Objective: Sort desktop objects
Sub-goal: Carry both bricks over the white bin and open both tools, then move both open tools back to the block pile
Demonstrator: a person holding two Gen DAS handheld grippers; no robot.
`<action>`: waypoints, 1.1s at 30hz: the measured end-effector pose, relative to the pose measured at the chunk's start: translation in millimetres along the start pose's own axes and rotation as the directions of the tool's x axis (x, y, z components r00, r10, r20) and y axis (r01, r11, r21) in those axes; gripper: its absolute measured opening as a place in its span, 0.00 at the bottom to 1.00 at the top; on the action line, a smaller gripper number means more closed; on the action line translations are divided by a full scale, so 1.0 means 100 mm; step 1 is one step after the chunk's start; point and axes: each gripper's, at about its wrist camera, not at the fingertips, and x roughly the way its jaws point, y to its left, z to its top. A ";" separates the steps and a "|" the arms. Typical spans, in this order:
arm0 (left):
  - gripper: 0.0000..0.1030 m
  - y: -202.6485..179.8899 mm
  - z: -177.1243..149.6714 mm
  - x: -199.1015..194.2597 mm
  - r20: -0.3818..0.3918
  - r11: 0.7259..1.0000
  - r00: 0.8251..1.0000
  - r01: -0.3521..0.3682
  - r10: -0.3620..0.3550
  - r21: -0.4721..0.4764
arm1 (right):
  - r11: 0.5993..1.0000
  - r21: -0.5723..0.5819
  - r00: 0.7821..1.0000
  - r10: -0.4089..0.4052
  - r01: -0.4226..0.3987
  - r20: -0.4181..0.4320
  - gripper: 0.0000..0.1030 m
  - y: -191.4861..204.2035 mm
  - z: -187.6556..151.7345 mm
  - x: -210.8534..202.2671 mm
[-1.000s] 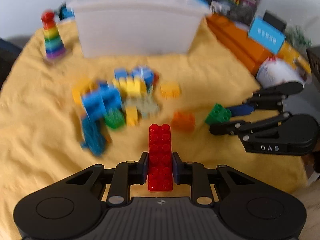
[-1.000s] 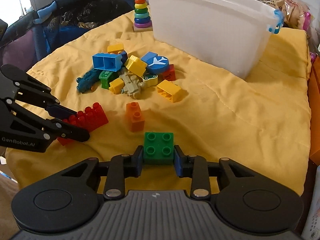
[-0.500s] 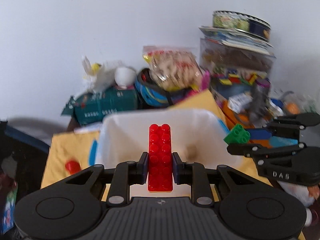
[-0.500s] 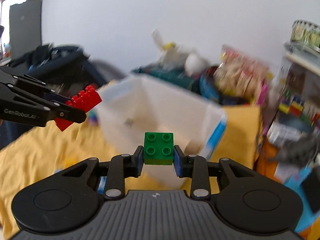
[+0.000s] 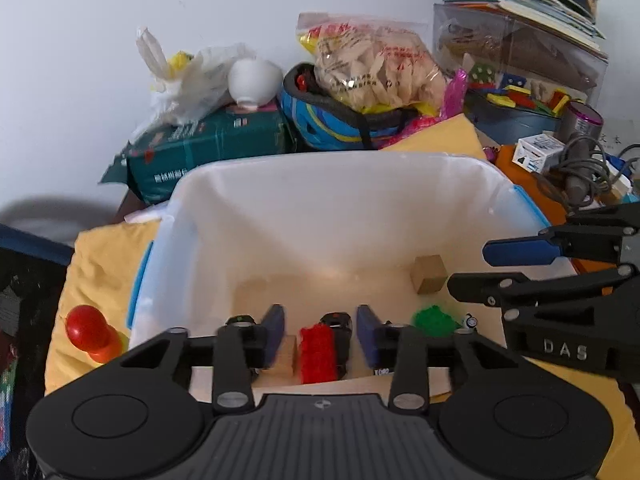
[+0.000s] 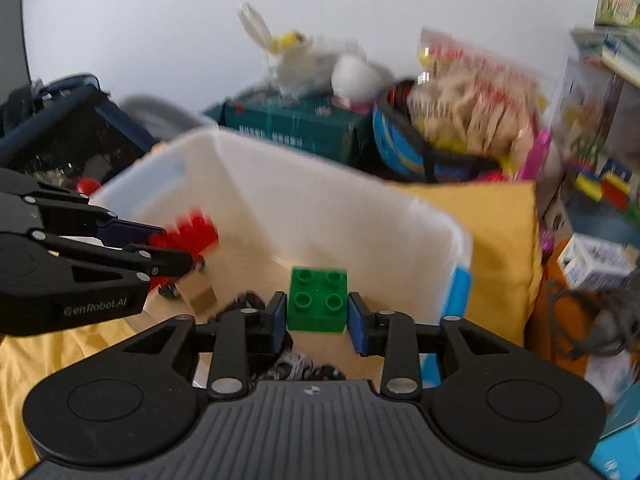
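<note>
Now my left gripper (image 5: 320,336) is opening, its red brick (image 5: 317,354) blurred and loose between the pads above the white bin (image 5: 320,208). My right gripper (image 6: 318,316) is opening too (green brick (image 6: 318,299) sits between its pads, contact unclear) over that bin.

I'm looking into a lived-in home, most likely a child's play corner against a plain white wall (image 5: 200,8). A yellow quilted cloth (image 5: 100,256) covers the surface, and a white plastic storage bin (image 5: 320,208) sits on it. On the far side I see household clutter: a teal box (image 5: 208,144), a knotted white plastic bag (image 5: 188,80), a blue helmet (image 5: 332,120) under a clear bag of wooden pieces (image 5: 376,68). At far right, stacked books (image 5: 532,4) top a clear case of coloured toy blocks (image 5: 516,92).
</note>
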 end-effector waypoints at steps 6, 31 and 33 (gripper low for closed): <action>0.48 0.03 -0.03 -0.43 0.086 1.000 0.996 0.012 -0.009 -0.029 | 1.000 -0.019 0.999 -0.008 0.009 0.044 0.40 0.02 -0.01 -0.19; 0.49 -0.05 -1.61 -0.77 -0.055 0.998 0.998 -0.018 0.022 0.065 | 0.966 -0.115 0.966 0.215 -0.232 -0.142 0.41 0.57 -1.54 -0.59; 0.44 -0.01 -1.55 -0.70 -0.070 0.992 0.997 0.025 -0.016 0.120 | 0.966 -0.114 0.968 0.216 -0.231 -0.129 0.41 0.60 -1.56 -0.62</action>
